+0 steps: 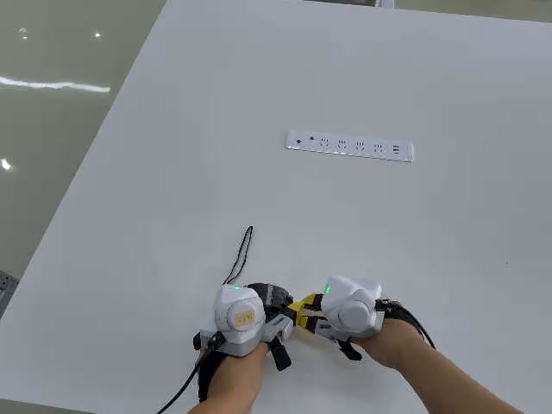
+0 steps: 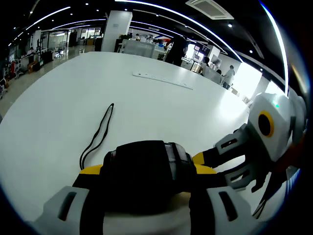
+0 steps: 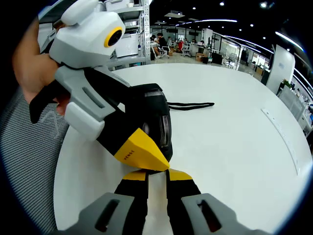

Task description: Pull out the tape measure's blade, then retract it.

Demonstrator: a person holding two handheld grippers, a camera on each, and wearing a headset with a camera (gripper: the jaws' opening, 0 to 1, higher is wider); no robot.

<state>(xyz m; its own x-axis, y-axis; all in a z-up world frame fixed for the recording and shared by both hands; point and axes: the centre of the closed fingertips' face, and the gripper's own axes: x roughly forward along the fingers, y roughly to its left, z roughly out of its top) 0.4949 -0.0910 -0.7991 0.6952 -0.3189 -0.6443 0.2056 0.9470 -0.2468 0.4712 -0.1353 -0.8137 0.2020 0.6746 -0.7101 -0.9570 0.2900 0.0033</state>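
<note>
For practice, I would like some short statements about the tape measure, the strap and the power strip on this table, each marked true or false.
1. The left hand-held gripper is shut on the tape measure. True.
2. The power strip lies between the two grippers. False: it lies farther off on the table, beyond both.
3. The strap lies loose on the table. True.
4. The blade is drawn far out across the table. False: no long blade shows, and the right hand-held gripper has its jaws right at the tape measure's yellow corner.
</note>
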